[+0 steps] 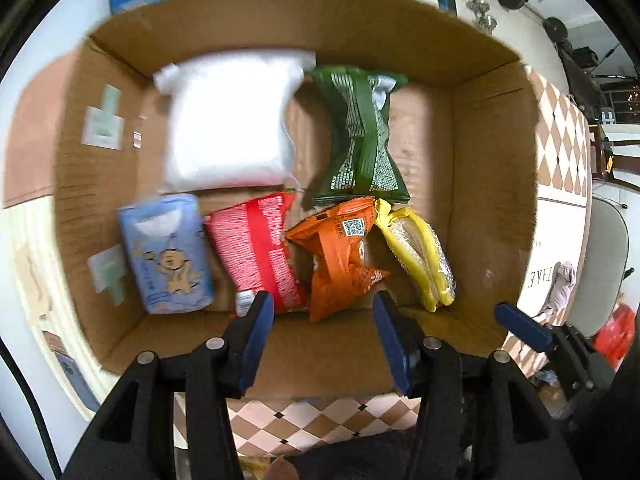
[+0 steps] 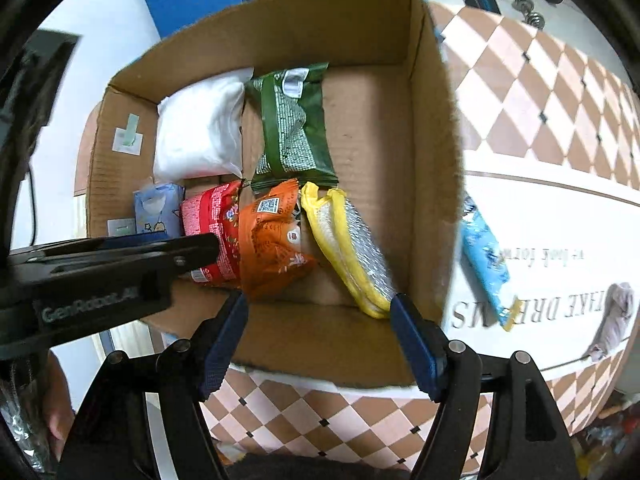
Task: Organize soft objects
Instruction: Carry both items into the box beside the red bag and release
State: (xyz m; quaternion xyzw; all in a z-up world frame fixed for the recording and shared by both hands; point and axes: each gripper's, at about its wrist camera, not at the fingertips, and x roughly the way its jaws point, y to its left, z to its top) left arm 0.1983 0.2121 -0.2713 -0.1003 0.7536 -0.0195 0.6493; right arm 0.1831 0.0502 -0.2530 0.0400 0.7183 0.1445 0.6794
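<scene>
- 6 soft packs lie flat in cardboard box, 2 rows to save room: white pack, green pouch at 12; orange, yellow nearer.
- Blue packet on table at 3, outside the box, prob next.
- Left gripper, right gripper both spread wide, empty, over near wall.

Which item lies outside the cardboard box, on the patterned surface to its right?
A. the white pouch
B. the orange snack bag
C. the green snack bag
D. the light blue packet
D: in the right wrist view the light blue packet lies beyond the right wall of the cardboard box, while the white pouch, the orange snack bag and the green snack bag lie inside it.
</scene>
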